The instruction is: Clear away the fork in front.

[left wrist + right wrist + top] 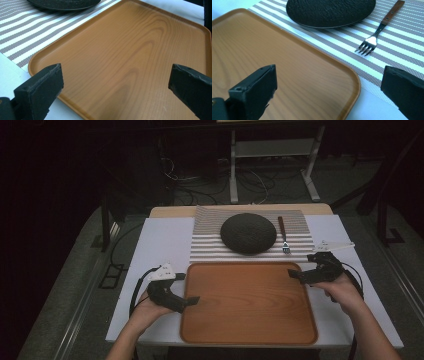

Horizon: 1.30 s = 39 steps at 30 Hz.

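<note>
The wooden tray (248, 302) lies on the near part of the bench (165, 240), between both claws. The left claw (186, 290) and right claw (295, 272) stand wide, empty, at its edges.

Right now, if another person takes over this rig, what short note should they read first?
Left hand-held gripper: open, holds nothing, at the left edge of the wooden tray.
Right hand-held gripper: open, holds nothing, at the tray's far right corner.
The tray has nothing on it. The dark plate and the fork lie on the striped mat behind the tray.
Done: nothing grasped yet.
Left: probably gripping the tray from both sides.
</note>
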### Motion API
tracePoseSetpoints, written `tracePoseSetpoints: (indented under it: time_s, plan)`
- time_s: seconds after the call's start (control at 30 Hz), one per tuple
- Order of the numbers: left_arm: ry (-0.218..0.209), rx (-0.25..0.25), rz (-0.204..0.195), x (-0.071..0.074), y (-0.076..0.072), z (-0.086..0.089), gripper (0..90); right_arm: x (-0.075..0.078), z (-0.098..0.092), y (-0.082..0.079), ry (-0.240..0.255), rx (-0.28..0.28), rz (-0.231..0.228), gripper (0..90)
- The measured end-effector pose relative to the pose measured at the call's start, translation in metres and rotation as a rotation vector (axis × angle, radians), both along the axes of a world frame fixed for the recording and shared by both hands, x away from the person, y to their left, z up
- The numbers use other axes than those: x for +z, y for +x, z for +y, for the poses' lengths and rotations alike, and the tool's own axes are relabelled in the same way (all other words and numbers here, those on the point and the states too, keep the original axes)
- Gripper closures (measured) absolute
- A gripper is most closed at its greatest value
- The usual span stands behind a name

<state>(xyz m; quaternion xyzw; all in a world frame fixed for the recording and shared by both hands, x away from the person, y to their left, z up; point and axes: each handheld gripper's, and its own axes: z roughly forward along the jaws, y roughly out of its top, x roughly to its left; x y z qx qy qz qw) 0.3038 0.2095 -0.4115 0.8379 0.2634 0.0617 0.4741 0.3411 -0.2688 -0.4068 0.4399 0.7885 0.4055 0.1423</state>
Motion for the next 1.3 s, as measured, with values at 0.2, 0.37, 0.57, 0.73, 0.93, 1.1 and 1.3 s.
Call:
tracePoseSetpoints:
  time_s: [0.2,0.37,0.57,0.73,0.93,1.1,1.3]
  plan:
    - [-0.001,0.001,-0.001,0.000,0.000,0.000,0.0,0.000,0.000,0.009,-0.007,-0.012,0.007,0.4]
    - [0.001,0.000,-0.001,0.000,0.000,0.000,0.0,-0.001,-0.001,0.017,-0.010,-0.023,0.014,0.4]
    - [-0.001,0.001,-0.002,0.000,0.000,0.000,0.0,-0.002,-0.002,0.026,-0.014,-0.033,0.021,0.5]
    - [-0.001,0.001,-0.001,0.000,0.000,0.001,0.0,-0.001,-0.002,0.033,-0.013,-0.041,0.024,0.5]
    - [0.000,0.002,-0.002,0.000,0.000,0.001,0.0,0.001,-0.001,0.042,-0.016,-0.052,0.024,0.5]
    - [-0.001,0.003,-0.004,0.000,-0.001,0.001,0.0,0.004,0.000,0.050,-0.018,-0.056,0.023,0.5]
    - [-0.002,0.002,-0.003,0.000,0.000,0.001,0.0,0.006,0.000,0.060,-0.016,-0.067,0.029,0.5]
